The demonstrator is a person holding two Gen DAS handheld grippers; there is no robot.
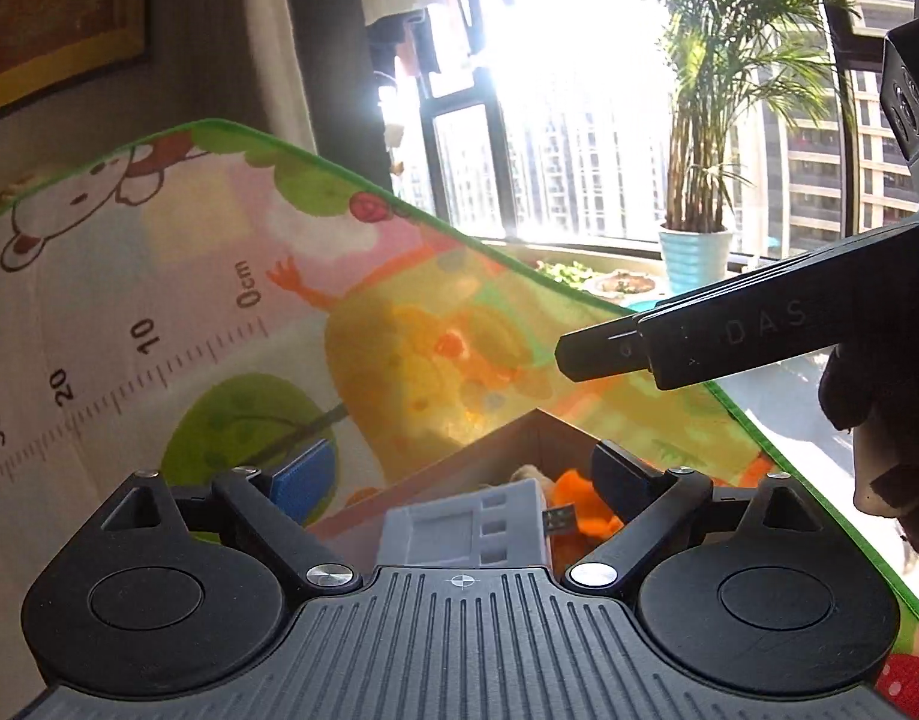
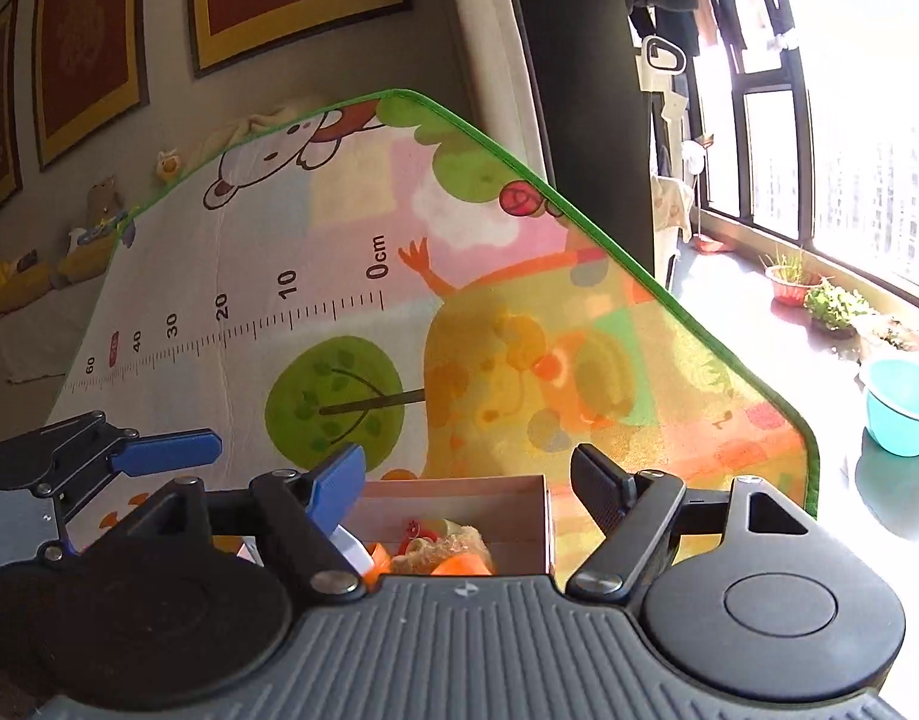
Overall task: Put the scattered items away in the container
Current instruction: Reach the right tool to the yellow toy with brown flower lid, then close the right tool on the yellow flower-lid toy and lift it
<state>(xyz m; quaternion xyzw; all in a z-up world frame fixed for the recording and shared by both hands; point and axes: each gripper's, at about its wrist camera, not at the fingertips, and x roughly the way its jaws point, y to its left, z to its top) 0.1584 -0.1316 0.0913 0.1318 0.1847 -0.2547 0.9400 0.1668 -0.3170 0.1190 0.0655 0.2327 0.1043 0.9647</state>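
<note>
A cardboard box [image 1: 507,444] stands on the colourful play mat [image 1: 219,312]. In it lie a grey plastic device [image 1: 465,528], an orange plush toy [image 1: 579,492] and a small USB stick [image 1: 558,521]. My left gripper [image 1: 459,468] hovers over the box with its jaws wide and nothing between the pads. In the right wrist view the same box [image 2: 459,504] shows the orange plush [image 2: 459,564] and a red trinket [image 2: 413,531]. My right gripper [image 2: 468,462] is open above it, holding nothing. The two grippers are side by side: a left finger [image 2: 165,444] shows at the left edge of the right view.
The mat's green edge [image 2: 639,276] runs diagonally; beyond it is bare floor with a teal basin [image 2: 903,414] and flower pots [image 2: 789,285] by the window. A potted palm [image 1: 693,252] stands at the glass. Plush toys [image 2: 102,198] line the far wall.
</note>
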